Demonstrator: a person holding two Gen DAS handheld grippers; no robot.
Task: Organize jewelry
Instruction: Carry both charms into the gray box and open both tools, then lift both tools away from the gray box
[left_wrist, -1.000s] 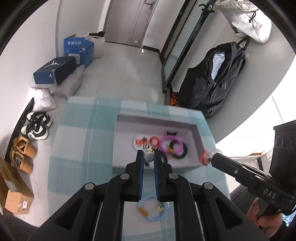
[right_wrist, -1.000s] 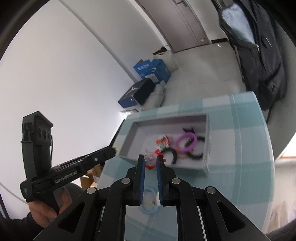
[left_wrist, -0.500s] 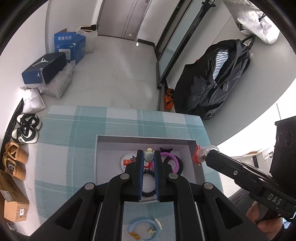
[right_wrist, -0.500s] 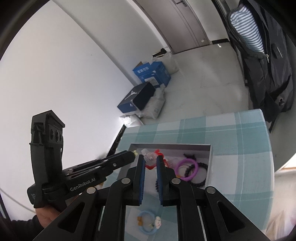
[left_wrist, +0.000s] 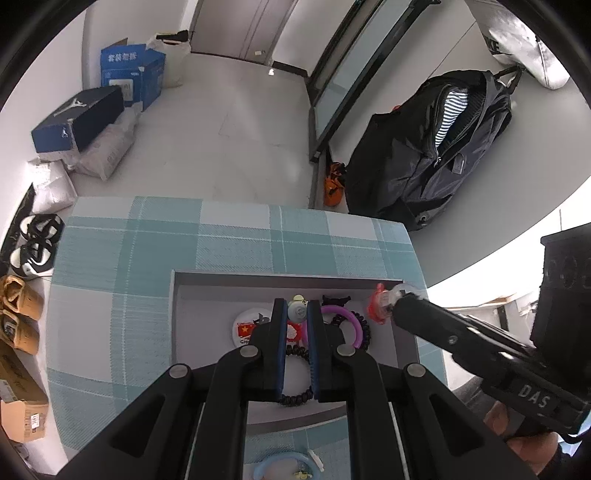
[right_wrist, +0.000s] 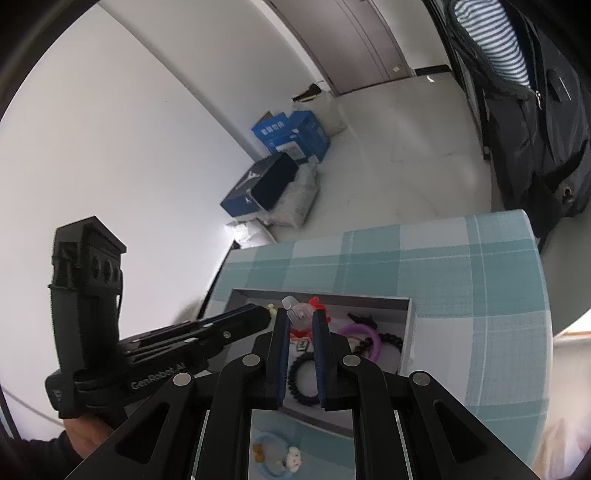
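A grey tray (left_wrist: 177, 325) (right_wrist: 406, 328) on the teal checked table holds a purple ring (left_wrist: 351, 321) (right_wrist: 364, 338), black coil hair ties (left_wrist: 295, 398) (right_wrist: 301, 380) and a round badge (left_wrist: 245, 326). My left gripper (left_wrist: 296, 308) is shut on a small yellow-grey charm (left_wrist: 297, 309) above the tray. My right gripper (right_wrist: 301, 318) is shut on a clear and red trinket (right_wrist: 300, 314) (left_wrist: 380, 306) above the tray's right side. A light blue bracelet with charms (left_wrist: 284, 469) (right_wrist: 275, 458) lies on the table in front of the tray.
The table (left_wrist: 122, 258) ends near the tray's right side. On the floor beyond are blue boxes (left_wrist: 131, 74), shoes (left_wrist: 33, 247) and a black backpack (left_wrist: 436, 147) against the wall.
Both grippers have moved forward over the tray with their pieces still held. The tray and blue bracelet now sit lower and closer in both views.
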